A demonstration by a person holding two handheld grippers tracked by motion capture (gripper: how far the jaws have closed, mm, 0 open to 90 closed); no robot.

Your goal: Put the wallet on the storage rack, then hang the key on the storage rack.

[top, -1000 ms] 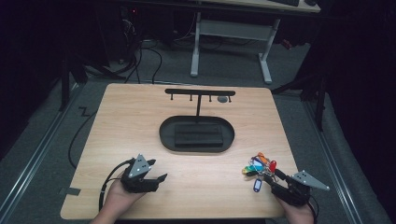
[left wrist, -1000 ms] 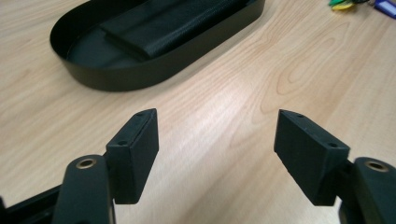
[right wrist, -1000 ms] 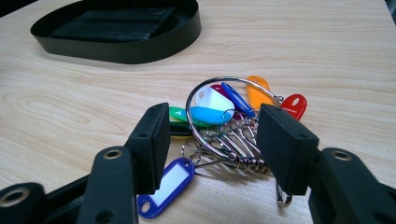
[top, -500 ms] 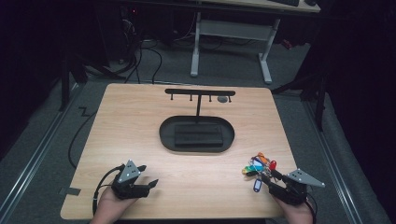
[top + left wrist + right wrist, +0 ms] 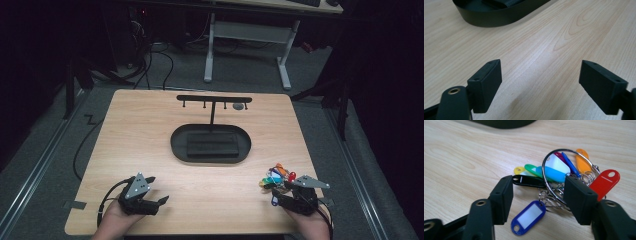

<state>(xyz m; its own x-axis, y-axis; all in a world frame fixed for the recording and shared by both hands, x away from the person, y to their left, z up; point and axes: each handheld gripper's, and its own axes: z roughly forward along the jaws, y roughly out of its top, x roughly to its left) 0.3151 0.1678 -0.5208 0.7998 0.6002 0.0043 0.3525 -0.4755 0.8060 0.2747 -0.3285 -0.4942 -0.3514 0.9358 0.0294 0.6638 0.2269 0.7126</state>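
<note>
Evidently a loose bundle: where the pick-up of the key tags could fail

High view. The right gripper (image 5: 295, 192) stood at the near right corner of the table (image 5: 150, 130), against the bunch of key tags (image 5: 276, 176), which lay on the wood well to the right of the black oval tray (image 5: 180, 150) and its T-shaped hook rack (image 5: 214, 98). The left gripper (image 5: 150, 197) rested near the front left edge, far from the tags.

Left gripper view. Its jaws had just been opening and stood wide apart over bare wood, holding nothing; the tray's wall (image 5: 499, 20) lay ahead. It was too far off to steady the bunch, should that be needed.

Right gripper view. The right gripper (image 5: 537, 196) had just been opening its jaws, which stood partly apart and astride the near side of the bunch. The blue tag (image 5: 528, 216) and the small rings lay between them, and the large wire ring (image 5: 554, 167) passed close by the right-hand pad (image 5: 580, 197); no pad clearly pressed on anything. Closing here would probably catch one tag or the thin wire alone. The wire could slip off the flat pad, or the bunch could swing and drop when lifted, because its parts hung loosely together.
</note>
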